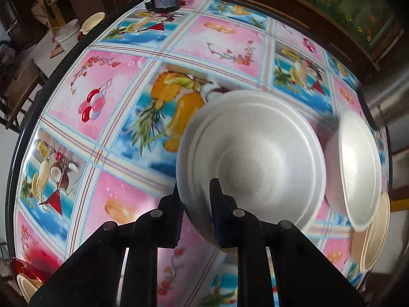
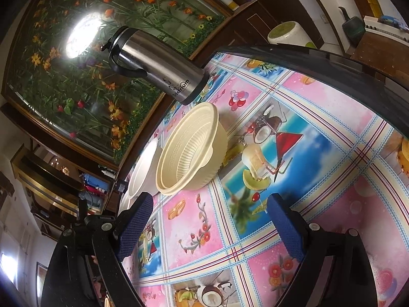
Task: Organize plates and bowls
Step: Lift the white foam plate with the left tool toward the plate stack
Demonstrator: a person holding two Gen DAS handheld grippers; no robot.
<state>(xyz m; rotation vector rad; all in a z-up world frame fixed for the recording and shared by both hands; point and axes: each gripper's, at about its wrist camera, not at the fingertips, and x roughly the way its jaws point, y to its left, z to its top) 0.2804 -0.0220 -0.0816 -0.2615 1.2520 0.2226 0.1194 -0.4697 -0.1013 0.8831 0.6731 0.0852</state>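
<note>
The left gripper has its jaws clamped on a white bowl's rim. The right gripper hangs with jaws apart; the cream bowl and other dishes look still unsorted

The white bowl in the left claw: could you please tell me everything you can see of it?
The white bowl is round, plain and matte, foam-like or plastic by its look, with stepped rings inside and nothing in it. The left claw is shut on its near rim, one finger outside the wall and one inside. It is tilted, its opening facing the camera, over the fruit-printed tablecloth. Whether its base touches the cloth cannot be told. A second white bowl sits just beside it; contact between them is unclear.
</note>
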